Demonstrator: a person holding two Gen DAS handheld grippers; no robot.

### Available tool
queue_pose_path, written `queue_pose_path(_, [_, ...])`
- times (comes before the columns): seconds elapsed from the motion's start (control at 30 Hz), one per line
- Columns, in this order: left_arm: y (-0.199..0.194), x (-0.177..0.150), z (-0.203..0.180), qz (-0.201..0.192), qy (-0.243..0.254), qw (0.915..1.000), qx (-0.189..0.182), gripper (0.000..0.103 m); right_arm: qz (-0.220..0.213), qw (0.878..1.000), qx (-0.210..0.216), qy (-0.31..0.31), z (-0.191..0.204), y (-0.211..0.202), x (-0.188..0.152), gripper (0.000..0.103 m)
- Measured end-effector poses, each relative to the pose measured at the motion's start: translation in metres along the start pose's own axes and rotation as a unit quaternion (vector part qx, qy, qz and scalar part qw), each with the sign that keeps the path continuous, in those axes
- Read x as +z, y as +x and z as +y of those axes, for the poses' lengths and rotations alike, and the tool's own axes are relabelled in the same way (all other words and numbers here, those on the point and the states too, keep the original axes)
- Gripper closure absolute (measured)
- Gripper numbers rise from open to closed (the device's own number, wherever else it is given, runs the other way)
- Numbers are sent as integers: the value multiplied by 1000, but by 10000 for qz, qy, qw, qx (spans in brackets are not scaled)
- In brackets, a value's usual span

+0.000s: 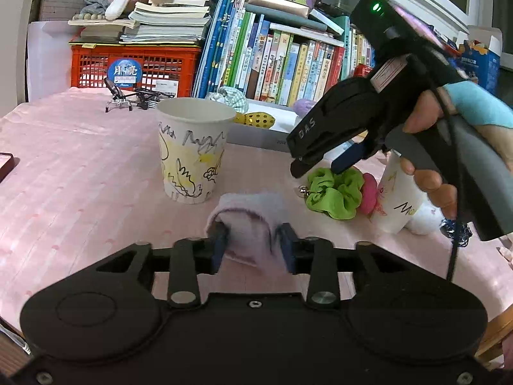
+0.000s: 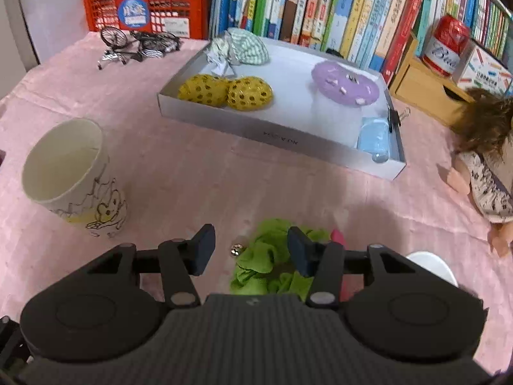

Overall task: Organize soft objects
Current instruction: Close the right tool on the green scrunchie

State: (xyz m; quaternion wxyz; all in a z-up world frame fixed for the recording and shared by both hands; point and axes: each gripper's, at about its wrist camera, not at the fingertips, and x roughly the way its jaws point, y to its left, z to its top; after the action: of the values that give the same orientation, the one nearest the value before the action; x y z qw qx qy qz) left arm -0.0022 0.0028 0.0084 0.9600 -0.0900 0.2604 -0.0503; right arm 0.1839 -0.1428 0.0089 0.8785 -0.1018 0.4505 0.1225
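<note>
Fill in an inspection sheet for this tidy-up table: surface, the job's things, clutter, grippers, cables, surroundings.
Surface: pink tablecloth, creased.
Job's things: pale pink cloth; green scrunchie; white box holding yellow spotted pieces, a purple cushion and checked fabric.
Clutter: drawn-on paper cup upright, small bell, toy bicycle, doll.
Grippers: left gripper straddles the pale pink cloth, grip unclear; right gripper open above the green scrunchie.
Cables: black cable hangs from the right gripper's handle.
Surroundings: shelved books, red crate.
</note>
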Motion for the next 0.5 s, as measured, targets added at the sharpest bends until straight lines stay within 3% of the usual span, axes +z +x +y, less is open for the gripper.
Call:
queue_pose_path(0.13, [0, 0, 0, -23, 60, 10000, 11, 58, 142, 9997, -185, -17, 1, 14, 0, 42])
queue_pose_path(0.17, [1, 0, 0, -20, 56, 10000, 9, 56, 143, 9996, -230, -29, 1, 16, -1, 54])
queue_pose_path(0.23, [1, 0, 0, -21, 52, 10000, 11, 53, 112, 9996, -257, 21, 0, 19, -1, 64])
queue_pose_path(0.27, [1, 0, 0, -21, 47, 10000, 9, 52, 63, 9996, -271, 45, -1, 18, -2, 78])
queue_pose_path(0.5, [5, 0, 3, -65, 91, 9999, 84, 45, -247, 9996, 104, 52, 2, -9, -10, 84])
